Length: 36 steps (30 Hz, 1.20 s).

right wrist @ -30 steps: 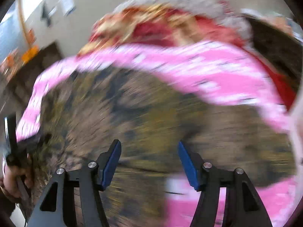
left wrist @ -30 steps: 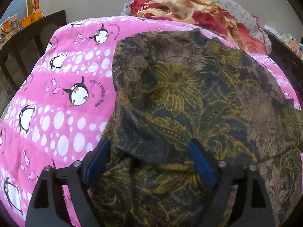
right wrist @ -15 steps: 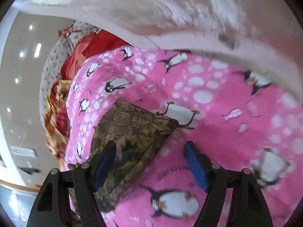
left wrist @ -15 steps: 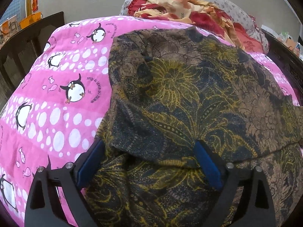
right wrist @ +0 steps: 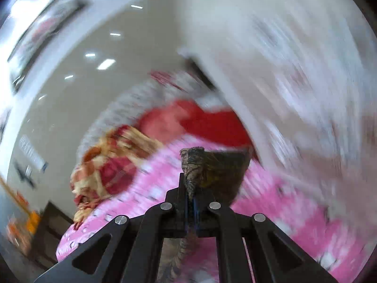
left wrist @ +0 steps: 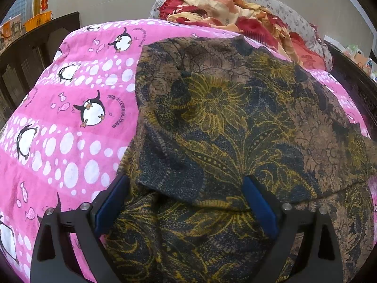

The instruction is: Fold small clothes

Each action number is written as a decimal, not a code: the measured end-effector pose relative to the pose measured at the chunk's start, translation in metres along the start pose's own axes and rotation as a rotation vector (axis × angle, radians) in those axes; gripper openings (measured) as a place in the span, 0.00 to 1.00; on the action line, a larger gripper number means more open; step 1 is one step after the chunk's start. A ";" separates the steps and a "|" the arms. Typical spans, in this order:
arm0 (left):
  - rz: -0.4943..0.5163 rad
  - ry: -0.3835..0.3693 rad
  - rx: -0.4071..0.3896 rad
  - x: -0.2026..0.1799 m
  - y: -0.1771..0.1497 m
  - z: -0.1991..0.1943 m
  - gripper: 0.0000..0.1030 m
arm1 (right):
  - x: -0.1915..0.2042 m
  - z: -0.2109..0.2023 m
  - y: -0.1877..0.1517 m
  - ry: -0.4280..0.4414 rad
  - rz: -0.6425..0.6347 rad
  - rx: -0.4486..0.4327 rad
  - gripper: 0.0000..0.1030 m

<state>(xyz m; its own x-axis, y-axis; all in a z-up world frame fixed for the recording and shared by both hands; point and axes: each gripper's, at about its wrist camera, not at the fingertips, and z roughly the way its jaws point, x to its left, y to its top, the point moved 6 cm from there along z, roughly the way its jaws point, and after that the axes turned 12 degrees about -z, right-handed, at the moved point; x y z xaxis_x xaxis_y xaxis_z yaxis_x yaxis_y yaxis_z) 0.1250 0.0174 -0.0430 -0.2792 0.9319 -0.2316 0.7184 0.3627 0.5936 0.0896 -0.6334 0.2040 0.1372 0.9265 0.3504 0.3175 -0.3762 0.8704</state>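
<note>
Brown batik garment (left wrist: 235, 122) pinched in right gripper (right wrist: 192, 202); left gripper (left wrist: 186, 202) spread wide.

A: What carries everything here?

B: A bed, covered by a pink penguin blanket (left wrist: 77, 127) with white dots and small fish, printed lettering curving beside some penguins

A: And directly on that blanket?

B: A dark garment with brown and yellow floral print (left wrist: 235, 122), spread flat, its near edge folded over itself. Beyond the garment's far edge lies a bunched red and cream floral cloth (left wrist: 226, 11), against a grey speckled cushion (left wrist: 289, 16)

A: The other view?

B: Blurred; the pink blanket (right wrist: 146, 184) shows, the red and cream cloth (right wrist: 106, 165) on it
</note>
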 end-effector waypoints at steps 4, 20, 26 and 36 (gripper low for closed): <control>0.004 -0.006 -0.006 0.000 0.001 -0.003 0.94 | 0.110 -0.004 0.021 0.176 -0.125 0.002 0.05; -0.116 -0.176 -0.065 0.031 0.059 -0.084 0.94 | 0.436 0.130 -0.314 0.692 -0.272 0.553 0.05; -0.098 -0.229 -0.014 0.025 0.046 -0.074 0.94 | 0.436 0.141 -0.400 0.621 -0.388 0.694 0.10; 0.020 -0.336 0.106 -0.028 0.040 -0.014 0.94 | 0.351 0.067 -0.370 0.452 -0.758 0.652 0.69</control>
<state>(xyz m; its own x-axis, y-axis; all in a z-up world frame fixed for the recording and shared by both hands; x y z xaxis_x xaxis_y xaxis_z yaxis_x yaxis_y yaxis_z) 0.1530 0.0062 -0.0019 -0.0513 0.8802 -0.4719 0.7885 0.3257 0.5217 0.0826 -0.1690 -0.0183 -0.6175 0.7864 0.0119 0.6275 0.4835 0.6103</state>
